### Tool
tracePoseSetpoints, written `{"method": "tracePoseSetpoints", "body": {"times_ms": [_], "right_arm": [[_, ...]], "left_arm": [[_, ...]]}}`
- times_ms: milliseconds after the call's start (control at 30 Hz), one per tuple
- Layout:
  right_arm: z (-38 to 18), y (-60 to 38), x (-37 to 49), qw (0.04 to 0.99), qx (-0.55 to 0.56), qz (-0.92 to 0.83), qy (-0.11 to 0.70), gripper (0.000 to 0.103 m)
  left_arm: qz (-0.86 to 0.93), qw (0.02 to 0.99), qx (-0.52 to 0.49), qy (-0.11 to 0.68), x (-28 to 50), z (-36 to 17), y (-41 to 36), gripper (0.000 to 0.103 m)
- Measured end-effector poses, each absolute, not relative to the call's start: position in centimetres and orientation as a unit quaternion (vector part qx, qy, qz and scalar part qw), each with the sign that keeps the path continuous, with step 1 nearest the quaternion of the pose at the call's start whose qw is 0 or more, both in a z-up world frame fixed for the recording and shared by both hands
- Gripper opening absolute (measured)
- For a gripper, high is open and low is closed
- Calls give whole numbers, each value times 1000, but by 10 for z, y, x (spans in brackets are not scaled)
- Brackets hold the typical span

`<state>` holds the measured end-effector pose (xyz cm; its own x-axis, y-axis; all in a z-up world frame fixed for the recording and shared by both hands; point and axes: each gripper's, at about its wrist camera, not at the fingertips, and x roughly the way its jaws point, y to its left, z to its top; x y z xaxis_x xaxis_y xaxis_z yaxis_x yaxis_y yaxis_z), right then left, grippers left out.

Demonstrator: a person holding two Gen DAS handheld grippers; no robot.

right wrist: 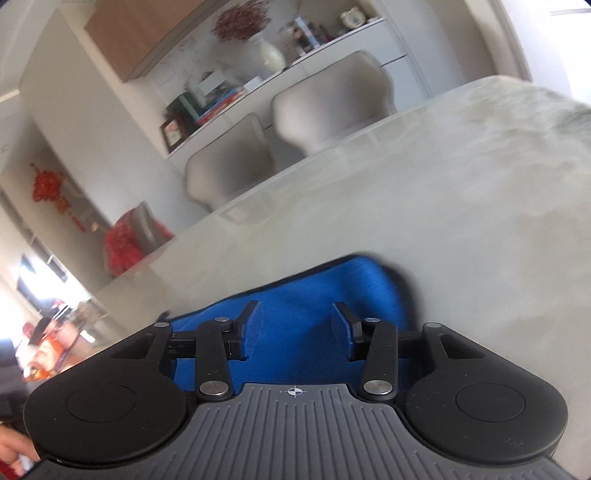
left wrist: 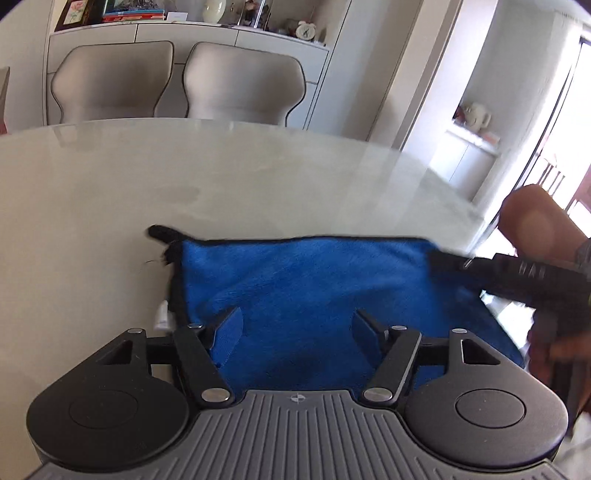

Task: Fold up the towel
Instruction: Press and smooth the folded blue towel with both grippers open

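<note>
A blue towel [left wrist: 314, 277] with black edging lies flat on the pale table [left wrist: 184, 177]. It has a black loop [left wrist: 162, 232] at its far left corner and a white label [left wrist: 162, 314] on its left edge. My left gripper [left wrist: 295, 314] hovers over the towel's near part, jaws wide apart and empty. My right gripper [left wrist: 439, 258] reaches in from the right to the towel's far right corner. In the right wrist view, the right gripper [right wrist: 295, 305] stands open, with the towel [right wrist: 351, 273] below and between its fingers. No pad visibly presses on the cloth.
Two grey chairs [left wrist: 110, 81] [left wrist: 243, 81] stand behind the table's far edge, with a white cabinet [left wrist: 184, 33] of books and ornaments beyond. A person's arm [left wrist: 535, 218] shows at the right. Bare tabletop [right wrist: 443, 184] stretches beyond the towel.
</note>
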<state>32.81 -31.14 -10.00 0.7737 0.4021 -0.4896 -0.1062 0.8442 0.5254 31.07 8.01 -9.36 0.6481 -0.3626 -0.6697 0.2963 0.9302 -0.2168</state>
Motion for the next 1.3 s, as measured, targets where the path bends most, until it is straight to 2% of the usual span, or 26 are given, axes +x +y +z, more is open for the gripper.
{"method": "tracePoseSetpoints", "body": {"times_ms": [67,167,300,433,667,800,1000,1167,1300], "right_arm": [[-95,-322,329,910,251,134,302,45],[-81,-309,331,920,220,159,284,47],[-85,-269,341,903,200,220,310,48],[-95,-264,344,898,191,213,333,47],[-79,-299,326,911,199,154,326,49],[-72,-276,307,900,200,206,327,52],[-80,-226,284,886,134,250,368,57],[-81,-241,278,890,153,235,359,57],[-77,-260,277,902,144,195,356,57]], "left_arm": [[-174,909,-38,376,309,-90,85,69],[-172,918,-53,354,312,-79,85,71],[-196,920,-51,335,333,-75,61,73],[-190,907,-49,372,349,-88,55,72],[-145,919,-59,363,343,-84,89,72],[-114,925,-68,355,341,-74,84,74],[-69,920,-31,385,338,-76,62,76],[-50,917,1,395,328,-83,61,81],[-34,915,-11,402,326,-85,73,83]]}}
